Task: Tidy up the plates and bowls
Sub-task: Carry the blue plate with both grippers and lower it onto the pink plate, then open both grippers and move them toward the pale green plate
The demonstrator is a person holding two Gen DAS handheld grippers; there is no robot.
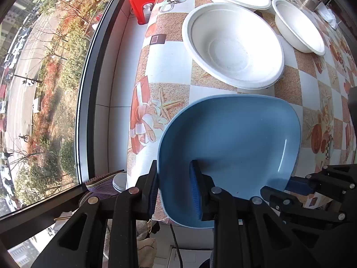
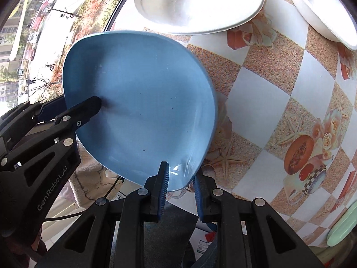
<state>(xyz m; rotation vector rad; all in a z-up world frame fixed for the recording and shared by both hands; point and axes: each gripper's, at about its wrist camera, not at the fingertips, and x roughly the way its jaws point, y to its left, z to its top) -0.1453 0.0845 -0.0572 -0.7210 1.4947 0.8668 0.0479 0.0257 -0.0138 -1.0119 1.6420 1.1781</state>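
Left wrist view: your left gripper [image 1: 174, 187] straddles the near rim of the blue plate [image 1: 229, 143], one pad outside, one inside; whether the pads press the rim you cannot tell.
Right gripper [image 2: 179, 185]: narrow, pinched on the plate's opposite rim edge.
Plate position: tilted, overhanging the near edge of the table [image 1: 169, 67], close to the window [image 1: 44, 67].
Risk, slip: the plate looks glazed and slick; if your left jaws are loose, the weight hangs on one thin rim pinch and the plate may swing or drop off the table edge.
Risk, collision: the large white bowl [image 1: 233, 44] sits just beyond; lowering forward could clip its rim.
Plate form: rounded-square, shallow, smooth glossy blue, probably ceramic.
White bowls: matte, speckled, wide flat lips; likely moulded pulp, light, easily shoved.
Smaller white bowl [image 1: 299, 29]: same make, to the right.
Table cover: checked printed cloth, starfish and flowers.
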